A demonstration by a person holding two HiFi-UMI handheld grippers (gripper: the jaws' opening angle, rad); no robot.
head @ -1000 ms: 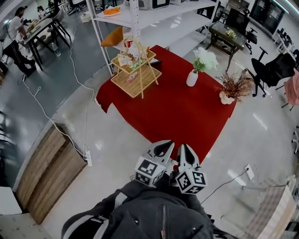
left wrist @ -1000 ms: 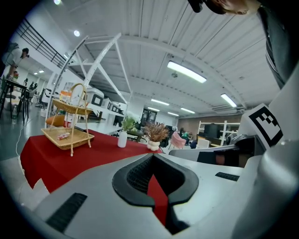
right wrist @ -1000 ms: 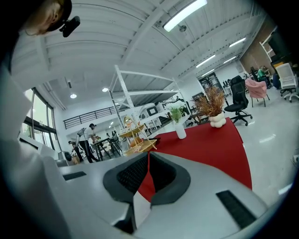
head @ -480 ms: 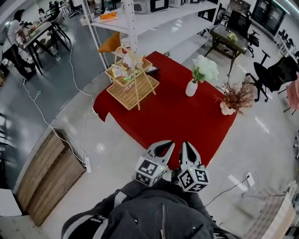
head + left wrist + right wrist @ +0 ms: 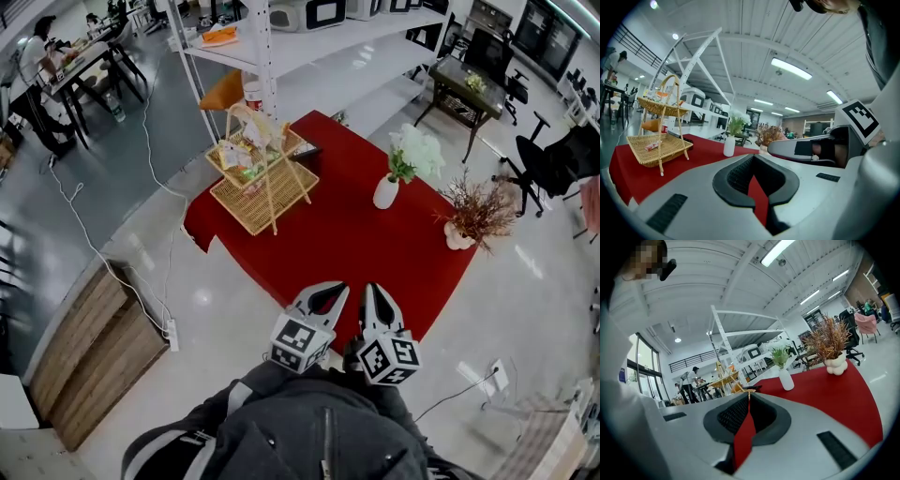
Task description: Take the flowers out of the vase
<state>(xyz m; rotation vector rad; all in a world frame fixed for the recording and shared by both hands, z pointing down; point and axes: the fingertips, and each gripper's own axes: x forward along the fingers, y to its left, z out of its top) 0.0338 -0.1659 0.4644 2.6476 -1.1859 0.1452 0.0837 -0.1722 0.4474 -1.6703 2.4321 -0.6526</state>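
A white vase (image 5: 385,192) with white flowers (image 5: 417,152) stands on the red-clothed table (image 5: 356,246), toward its far right side. Both grippers hang side by side close to my body, at the table's near edge and well short of the vase. My left gripper (image 5: 336,287) is shut with nothing in it. The right gripper (image 5: 371,289) is shut and empty too. In the left gripper view, the vase (image 5: 729,146) and flowers (image 5: 737,123) show far ahead over the shut left gripper (image 5: 753,157). The right gripper view has the vase (image 5: 786,379) beyond the right gripper (image 5: 749,397).
A two-tier wicker basket stand (image 5: 253,178) fills the table's left part. A white pot of dried brown branches (image 5: 459,234) sits at the right edge. A white shelving rack (image 5: 272,37) rises behind the table. A wooden cabinet (image 5: 89,352) and floor cables (image 5: 141,281) lie left.
The table has drawn nearer in the head view as I walk toward it. Both grippers travel along, still shut and side by side.
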